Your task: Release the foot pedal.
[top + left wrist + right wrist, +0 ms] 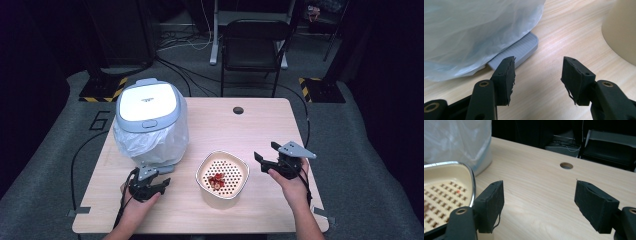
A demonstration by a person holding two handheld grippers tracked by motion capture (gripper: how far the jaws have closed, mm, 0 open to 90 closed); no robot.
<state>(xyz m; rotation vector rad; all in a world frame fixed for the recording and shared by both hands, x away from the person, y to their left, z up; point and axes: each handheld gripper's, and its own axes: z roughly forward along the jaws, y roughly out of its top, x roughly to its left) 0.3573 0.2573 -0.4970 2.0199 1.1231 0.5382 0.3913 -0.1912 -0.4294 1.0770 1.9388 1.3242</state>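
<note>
A bag-lined bin point(150, 122) stands at the table's point(260, 125) left. The left gripper point(162, 184) hovers released, nothing between its jaws, just short of the bin's grey pedal point(520, 50). The cream strainer bowl point(222, 177) with red scraps point(216, 181) sits mid-table. The right gripper point(265, 152) hangs beside it, jaws apart, empty.

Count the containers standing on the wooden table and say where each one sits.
2. The grey-lidded white bin lined with a clear plastic bag stands at the table's back left; the cream bowl with a perforated insert sits front centre, holding red scraps.
</note>
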